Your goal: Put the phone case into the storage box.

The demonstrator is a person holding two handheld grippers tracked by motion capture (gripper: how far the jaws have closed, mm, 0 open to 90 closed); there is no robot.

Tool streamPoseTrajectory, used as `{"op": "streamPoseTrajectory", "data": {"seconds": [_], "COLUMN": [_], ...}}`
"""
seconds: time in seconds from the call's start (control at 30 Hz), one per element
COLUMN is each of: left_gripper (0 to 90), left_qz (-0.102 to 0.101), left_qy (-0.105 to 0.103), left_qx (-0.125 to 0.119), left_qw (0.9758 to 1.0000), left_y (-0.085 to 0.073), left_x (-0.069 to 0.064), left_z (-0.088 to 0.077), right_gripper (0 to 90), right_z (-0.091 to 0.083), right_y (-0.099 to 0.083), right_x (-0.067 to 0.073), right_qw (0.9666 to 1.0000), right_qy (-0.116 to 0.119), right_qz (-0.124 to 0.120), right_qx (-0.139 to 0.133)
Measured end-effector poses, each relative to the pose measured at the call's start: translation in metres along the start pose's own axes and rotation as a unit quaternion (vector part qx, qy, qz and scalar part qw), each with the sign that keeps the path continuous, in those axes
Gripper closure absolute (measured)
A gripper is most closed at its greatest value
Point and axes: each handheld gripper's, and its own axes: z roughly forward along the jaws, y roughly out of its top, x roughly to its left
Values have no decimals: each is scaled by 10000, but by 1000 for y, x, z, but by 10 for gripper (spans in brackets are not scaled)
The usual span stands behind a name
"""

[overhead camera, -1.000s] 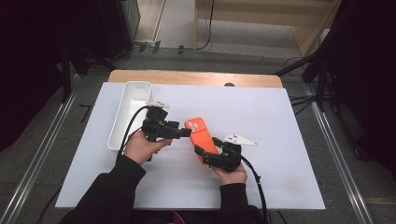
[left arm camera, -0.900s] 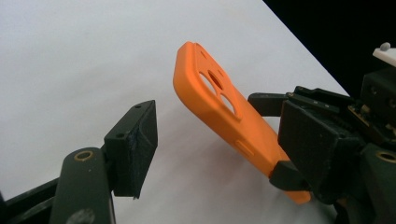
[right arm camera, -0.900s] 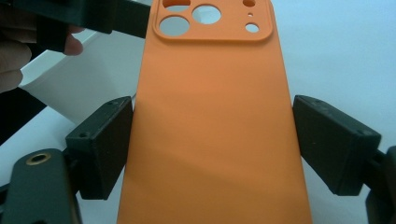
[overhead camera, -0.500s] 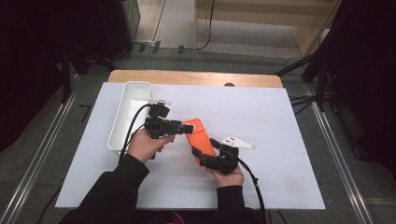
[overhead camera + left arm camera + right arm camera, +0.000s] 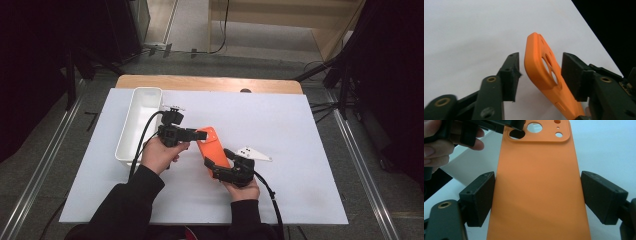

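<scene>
With the right hand-held gripper [image 5: 216,165] clamping the orange case [image 5: 212,148] above the bench [image 5: 300,130], the left hand-held gripper [image 5: 201,134] is closing unclenched around its camera end, risking twisting it loose.

- phone case [image 5: 212,147]: plain bright orange, no pattern
- left gripper [image 5: 200,134] and right gripper [image 5: 212,167]: black, with brass-coloured rivets on the jaws
- tray [image 5: 140,107]: white
- counter [image 5: 300,130]: white top, light wood far edge
- sleeves [image 5: 125,205]: black
</scene>
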Motion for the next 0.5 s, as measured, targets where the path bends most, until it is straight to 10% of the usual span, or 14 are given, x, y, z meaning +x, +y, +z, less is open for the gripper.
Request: {"op": "streamPoseTrajectory", "data": {"seconds": [0.5], "left_gripper": [650], "left_qz": [-311], "left_qy": [-252], "left_qx": [0], "left_qw": [9992], "left_y": [0], "left_x": [7], "left_z": [2], "right_gripper": [145], "right_z": [1], "right_y": [0], "right_x": [1], "right_qw": [10000], "right_qy": [10], "right_qz": [-56], "right_qx": [-49]}}
